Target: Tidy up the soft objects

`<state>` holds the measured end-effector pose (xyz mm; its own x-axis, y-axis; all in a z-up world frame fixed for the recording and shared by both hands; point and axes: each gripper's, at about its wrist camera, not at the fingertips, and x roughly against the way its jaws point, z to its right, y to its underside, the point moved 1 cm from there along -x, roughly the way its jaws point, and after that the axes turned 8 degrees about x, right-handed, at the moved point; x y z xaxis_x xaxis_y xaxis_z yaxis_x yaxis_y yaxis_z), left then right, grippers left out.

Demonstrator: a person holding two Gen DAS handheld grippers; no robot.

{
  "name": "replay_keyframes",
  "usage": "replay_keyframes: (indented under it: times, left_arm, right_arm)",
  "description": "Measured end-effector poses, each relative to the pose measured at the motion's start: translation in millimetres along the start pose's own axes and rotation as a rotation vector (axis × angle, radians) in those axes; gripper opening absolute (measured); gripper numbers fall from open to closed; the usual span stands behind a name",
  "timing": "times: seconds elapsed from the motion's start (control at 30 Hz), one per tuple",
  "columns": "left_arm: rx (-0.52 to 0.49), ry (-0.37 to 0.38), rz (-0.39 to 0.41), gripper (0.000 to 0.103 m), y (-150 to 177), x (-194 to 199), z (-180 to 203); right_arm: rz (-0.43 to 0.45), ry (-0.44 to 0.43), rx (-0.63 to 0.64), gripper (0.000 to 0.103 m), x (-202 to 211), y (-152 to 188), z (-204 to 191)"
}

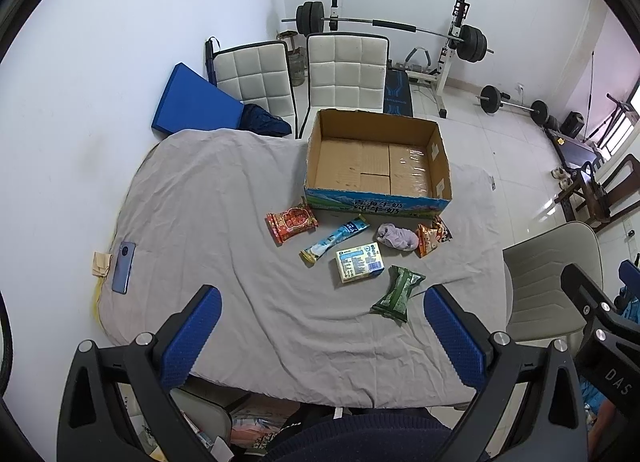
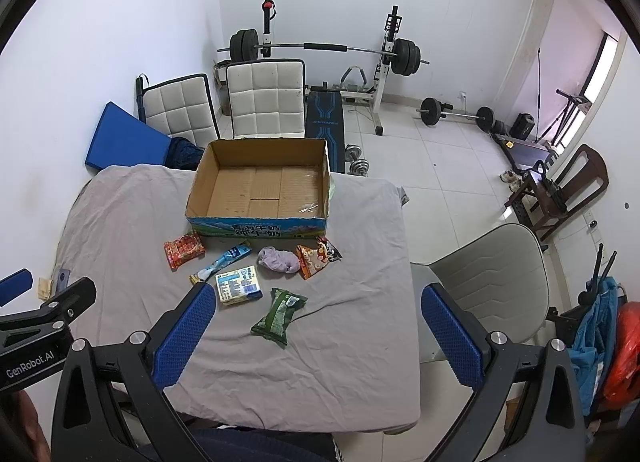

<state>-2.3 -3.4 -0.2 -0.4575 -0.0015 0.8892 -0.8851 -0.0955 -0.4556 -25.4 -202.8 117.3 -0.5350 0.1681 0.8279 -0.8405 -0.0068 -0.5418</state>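
Blue stick pack [image 2: 220, 264] diagonal (box-pointing)

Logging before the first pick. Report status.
Left gripper and right gripper open, holding nothing. Box empty; six soft items loose on the cloth before it, green packet nearest. Nothing in the way.
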Motion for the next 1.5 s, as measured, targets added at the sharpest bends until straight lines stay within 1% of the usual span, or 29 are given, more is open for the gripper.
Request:
replay_keyframes:
  times: [0.4, 1.1, 1.5]
  left_arm:
    - [0.0, 0.002, 0.002, 0.103, 0, 1, -1]
    - [-0.005, 0.008, 0.008, 0.103, 7, 1, 5]
    - [-0.011, 0.013, -0.001, 0.103, 2, -3, 5]
  right_arm:
    - [0.01, -0.005, 0.003, 0.103, 8, 5, 5]
    - [0.019, -0.001, 0.005, 0.103, 3, 2, -1]
    - [0.013, 0.0, 0.003, 0.103, -5, 4, -1]
